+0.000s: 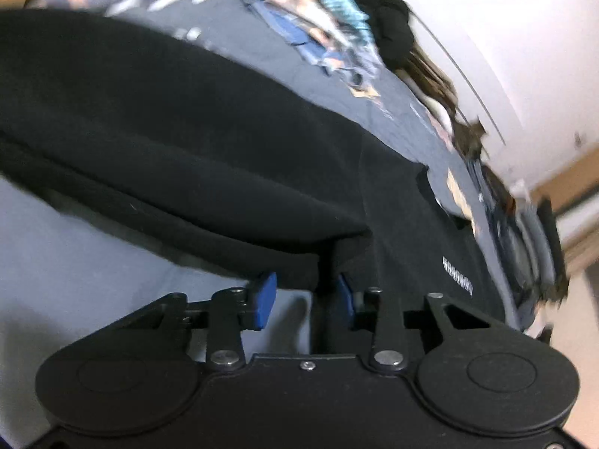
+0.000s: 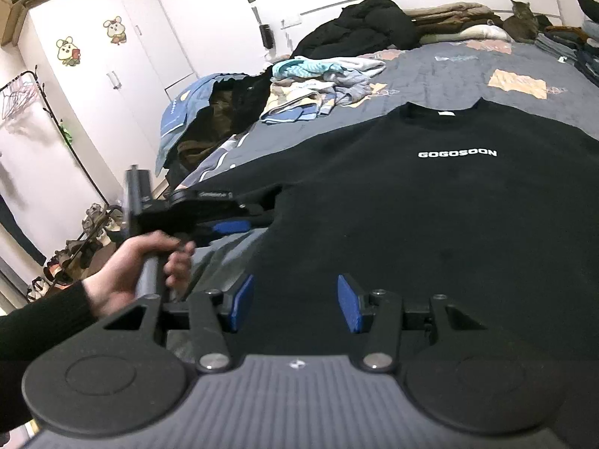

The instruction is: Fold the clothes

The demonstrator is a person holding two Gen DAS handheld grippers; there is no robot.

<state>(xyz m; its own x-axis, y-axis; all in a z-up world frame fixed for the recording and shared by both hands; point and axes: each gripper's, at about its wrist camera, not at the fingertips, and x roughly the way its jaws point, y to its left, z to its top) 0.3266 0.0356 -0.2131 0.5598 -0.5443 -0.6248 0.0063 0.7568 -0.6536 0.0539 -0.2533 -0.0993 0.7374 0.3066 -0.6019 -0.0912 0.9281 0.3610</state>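
A black sweatshirt (image 2: 430, 202) with white GOGOSOON lettering lies spread flat on the grey bed cover (image 2: 430, 71). My right gripper (image 2: 295, 299) is open, hovering over the sweatshirt's lower hem. My left gripper (image 1: 305, 297) is open; its blue pads (image 1: 264, 299) sit at the edge of the sweatshirt's left sleeve (image 1: 187, 157), with a fold of black fabric between them. The left gripper also shows in the right wrist view (image 2: 228, 226), held by a hand at the sleeve.
A heap of loose clothes (image 2: 318, 82) and a black jacket (image 2: 359, 26) lie at the bed's far left. A cat (image 2: 522, 22) sits by the headboard. Folded stacks (image 2: 569, 45) stand at the far right. A wardrobe (image 2: 105, 56) and clothes rack (image 2: 45, 112) stand left.
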